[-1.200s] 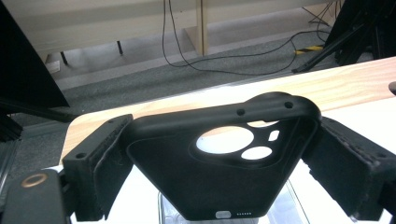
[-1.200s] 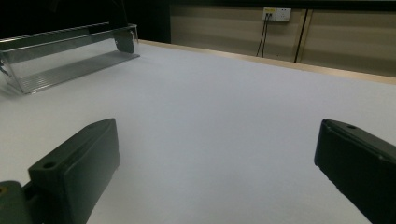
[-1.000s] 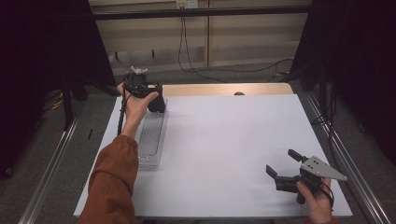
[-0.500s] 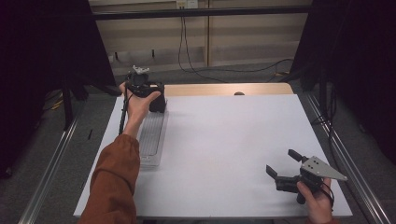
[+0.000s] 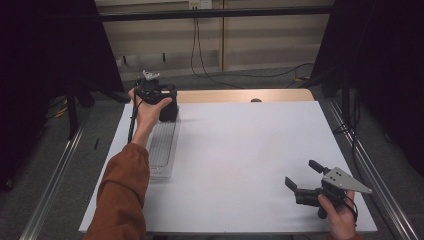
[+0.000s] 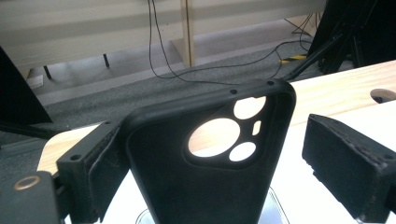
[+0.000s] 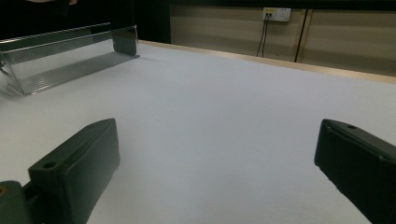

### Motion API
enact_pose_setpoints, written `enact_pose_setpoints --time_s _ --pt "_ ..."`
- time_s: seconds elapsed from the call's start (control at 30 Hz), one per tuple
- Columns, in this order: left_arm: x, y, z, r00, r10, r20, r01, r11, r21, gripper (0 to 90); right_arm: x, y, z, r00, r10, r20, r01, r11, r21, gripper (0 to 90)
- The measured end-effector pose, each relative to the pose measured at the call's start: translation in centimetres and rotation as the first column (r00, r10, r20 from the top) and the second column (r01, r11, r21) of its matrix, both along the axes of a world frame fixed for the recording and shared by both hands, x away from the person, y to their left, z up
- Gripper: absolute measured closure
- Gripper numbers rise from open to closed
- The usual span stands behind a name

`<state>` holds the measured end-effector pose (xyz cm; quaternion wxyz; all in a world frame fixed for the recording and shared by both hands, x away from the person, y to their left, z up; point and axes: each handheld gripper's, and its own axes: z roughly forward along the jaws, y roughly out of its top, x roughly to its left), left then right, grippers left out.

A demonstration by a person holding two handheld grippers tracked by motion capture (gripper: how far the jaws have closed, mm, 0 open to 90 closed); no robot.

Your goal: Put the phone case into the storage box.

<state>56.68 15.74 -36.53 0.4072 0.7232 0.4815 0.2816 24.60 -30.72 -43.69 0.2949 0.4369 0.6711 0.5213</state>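
A black phone case [image 6: 205, 177] with round camera cut-outs stands upright between the jaws of my left gripper [image 6: 210, 154]. The left jaw touches the case's edge, while the right jaw stands apart from it with a gap, so the gripper is open. In the high view the left gripper [image 5: 155, 94] is at the far left of the table, over the far end of a clear plastic tray [image 5: 162, 147], with the case [image 5: 170, 111] dark below it. My right gripper [image 5: 302, 174] rests open near the front right corner, nothing between its jaws [image 7: 215, 154].
A white sheet [image 5: 240, 150] covers the table, with a bare wooden strip [image 5: 240, 95] along the far edge. The clear tray [image 7: 70, 60] lies far from the right gripper. Cables run over the floor behind the table.
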Motion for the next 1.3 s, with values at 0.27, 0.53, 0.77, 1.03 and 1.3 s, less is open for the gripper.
enact_pose_setpoints --time_s 0.27,0.53,0.77,1.03,1.3 --pt "0.1 0.2 0.0 0.9999 0.004 0.015 -0.004 1.0000 0.004 7.8 0.0 0.0 0.0 1.0000 0.001 0.000 -0.001 1.000 -0.001 0.0" --pt "0.1 0.5 0.2 0.9995 0.001 0.032 -0.001 1.0000 0.006 5.4 0.0 0.0 0.0 1.0000 0.001 -0.001 -0.001 1.000 -0.001 0.0" --pt "0.2 1.0 0.2 0.9978 0.006 0.066 -0.006 1.0000 -0.005 4.5 0.0 0.0 0.0 1.0000 0.000 0.000 0.000 1.000 -0.001 0.0" --pt "0.2 1.2 0.4 0.9953 0.014 0.096 -0.010 0.9992 -0.039 3.9 0.0 0.0 0.0 1.0000 0.000 0.001 0.000 1.000 -0.001 0.0" --pt "0.0 1.5 1.0 0.9902 0.016 0.138 -0.005 0.9964 -0.084 3.9 0.0 0.0 0.0 1.0000 0.001 0.002 -0.001 1.000 -0.002 0.0"
